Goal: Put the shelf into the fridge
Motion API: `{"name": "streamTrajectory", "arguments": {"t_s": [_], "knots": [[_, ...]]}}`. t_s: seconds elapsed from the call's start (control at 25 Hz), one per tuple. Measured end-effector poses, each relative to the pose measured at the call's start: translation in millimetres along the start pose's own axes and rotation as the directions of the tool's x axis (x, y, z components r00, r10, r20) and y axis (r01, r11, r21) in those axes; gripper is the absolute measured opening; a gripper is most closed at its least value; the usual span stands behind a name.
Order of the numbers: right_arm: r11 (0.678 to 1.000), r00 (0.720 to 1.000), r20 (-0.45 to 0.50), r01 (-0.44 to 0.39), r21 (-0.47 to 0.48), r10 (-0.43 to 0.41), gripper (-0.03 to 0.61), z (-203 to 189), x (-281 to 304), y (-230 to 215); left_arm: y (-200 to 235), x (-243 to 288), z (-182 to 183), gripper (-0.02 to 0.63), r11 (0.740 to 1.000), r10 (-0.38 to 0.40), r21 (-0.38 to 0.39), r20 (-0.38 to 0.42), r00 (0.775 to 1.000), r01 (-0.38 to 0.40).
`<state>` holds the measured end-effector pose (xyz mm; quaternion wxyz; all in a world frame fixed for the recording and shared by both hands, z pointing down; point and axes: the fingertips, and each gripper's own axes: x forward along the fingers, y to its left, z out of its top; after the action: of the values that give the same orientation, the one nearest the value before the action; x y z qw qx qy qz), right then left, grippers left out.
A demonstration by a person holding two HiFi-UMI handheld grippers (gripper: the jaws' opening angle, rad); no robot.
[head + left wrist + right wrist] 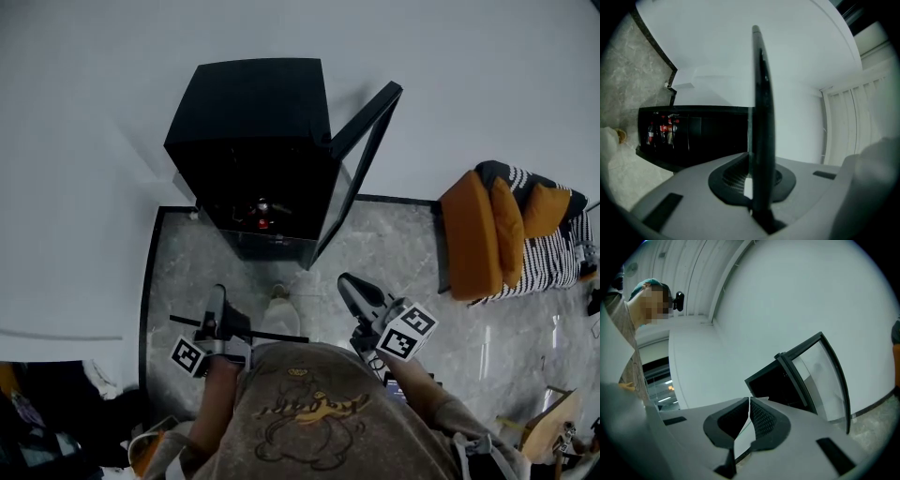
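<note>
The black fridge [253,131] stands against the white wall, its glass door [361,159] swung open to the right. Cans and bottles [262,214] sit low inside. A thin shelf with a dark edge [272,335] lies level in front of my body, short of the fridge. My left gripper [217,305] is shut on its left part; in the left gripper view the shelf [761,103] rises edge-on from between the pads [733,178]. My right gripper [349,286] is off the dark edge's right end. In the right gripper view its pads [761,420] pinch a pale thin pane [743,434].
An orange and striped sofa [511,234] stands at the right on the marble floor [394,253]. Clutter fills the lower left corner [56,422]. A wooden piece [548,422] lies at the lower right. The right gripper view shows a person [628,333] at its left.
</note>
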<state>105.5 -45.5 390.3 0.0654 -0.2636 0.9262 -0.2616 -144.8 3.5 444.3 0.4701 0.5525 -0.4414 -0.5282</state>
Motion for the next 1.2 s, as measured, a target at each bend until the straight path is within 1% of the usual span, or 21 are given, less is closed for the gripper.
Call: {"name": "streamTrajectory", "arguments": {"t_s": [0.16, 0.4, 0.8, 1.2], "knots": [[1.0, 1.0, -0.006, 0.01, 0.01, -0.01, 0.023, 2.4, 13.2, -10.9, 8.8, 18.3, 6.3, 0.015, 1.0, 0.011, 0.015, -0.016, 1.0, -0.011], [1.0, 0.999, -0.03, 0.023, 0.016, -0.022, 0.023, 0.8, 30.6, -23.6, 26.8, 36.6, 13.3, 0.015, 1.0, 0.022, 0.006, -0.012, 1.0, -0.021], [1.0, 0.996, -0.085, 0.015, -0.002, -0.015, 0.023, -2.8, 54.0, -37.1, 75.0, 52.8, 22.1, 0.015, 0.998, 0.066, -0.015, 0.0, 0.998, -0.066], [1.0, 0.991, -0.135, 0.015, 0.024, -0.011, 0.023, -17.0, 69.4, -47.2, 121.9, 67.0, 29.3, 0.015, 0.994, 0.108, -0.037, 0.018, 0.994, -0.107]]}}
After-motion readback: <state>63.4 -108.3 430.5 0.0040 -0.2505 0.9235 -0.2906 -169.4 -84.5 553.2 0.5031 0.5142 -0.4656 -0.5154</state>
